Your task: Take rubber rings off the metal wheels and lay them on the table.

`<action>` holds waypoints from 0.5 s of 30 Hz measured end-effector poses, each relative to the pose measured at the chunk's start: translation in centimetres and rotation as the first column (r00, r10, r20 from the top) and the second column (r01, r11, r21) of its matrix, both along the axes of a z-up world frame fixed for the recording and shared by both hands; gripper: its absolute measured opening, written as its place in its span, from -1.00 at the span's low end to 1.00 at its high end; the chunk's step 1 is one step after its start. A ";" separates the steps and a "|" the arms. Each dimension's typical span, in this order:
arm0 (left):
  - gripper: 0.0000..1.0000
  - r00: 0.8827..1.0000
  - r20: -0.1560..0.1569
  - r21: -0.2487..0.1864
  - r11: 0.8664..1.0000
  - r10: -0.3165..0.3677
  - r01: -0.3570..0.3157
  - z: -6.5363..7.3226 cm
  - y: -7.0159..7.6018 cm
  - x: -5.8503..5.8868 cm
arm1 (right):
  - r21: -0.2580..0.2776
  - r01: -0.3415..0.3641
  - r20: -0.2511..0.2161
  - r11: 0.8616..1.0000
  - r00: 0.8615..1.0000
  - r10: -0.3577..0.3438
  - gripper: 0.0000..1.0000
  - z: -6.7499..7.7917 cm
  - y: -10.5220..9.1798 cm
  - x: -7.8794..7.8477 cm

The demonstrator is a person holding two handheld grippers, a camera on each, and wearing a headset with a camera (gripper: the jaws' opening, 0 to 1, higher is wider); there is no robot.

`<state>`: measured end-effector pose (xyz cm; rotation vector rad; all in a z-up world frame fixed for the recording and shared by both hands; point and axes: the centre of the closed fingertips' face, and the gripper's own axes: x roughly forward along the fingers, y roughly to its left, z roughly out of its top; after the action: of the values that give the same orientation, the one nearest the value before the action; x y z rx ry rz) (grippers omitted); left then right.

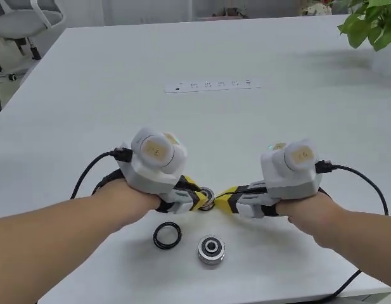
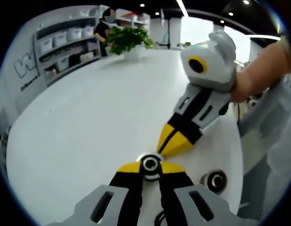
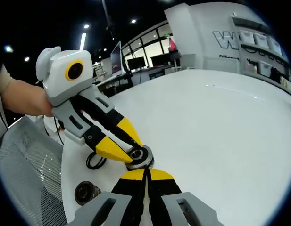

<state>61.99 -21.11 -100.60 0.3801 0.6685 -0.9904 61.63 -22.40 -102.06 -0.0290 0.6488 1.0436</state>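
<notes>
White table [image 1: 258,57] carries the work, and everything sits by the held metal wheel [image 1: 206,198]. The left gripper [image 1: 196,200] clamps it between slightly parted jaws, while the right gripper [image 1: 220,196] meets its rim from the opposite side, jaws closed to a point. Whether they pinch the dark rubber ring [image 3: 149,153] I cannot tell. Best to hold the left grip firm, nip the ring's edge and peel it outward — not straight off. Nearer the person than that wheel lie a second wheel [image 1: 211,249] and a loose ring [image 1: 166,235].
</notes>
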 end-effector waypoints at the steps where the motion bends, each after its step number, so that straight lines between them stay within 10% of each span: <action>1: -0.73 1.000 0.000 0.000 1.000 0.000 0.000 0.0 0.0 0.0 | 0.008 0.007 -0.006 1.000 1.000 -0.007 -1.00 0.1 -0.1 0.1; 15: -0.73 1.000 0.002 0.009 1.000 0.001 -0.001 -0.1 -0.4 -0.5 | 0.129 0.101 -0.099 0.986 0.991 -0.089 -1.00 1.2 -0.4 0.3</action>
<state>61.53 -21.50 -100.66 0.3883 0.6713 -0.9867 61.96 -22.78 -100.83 0.1668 0.6568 0.9984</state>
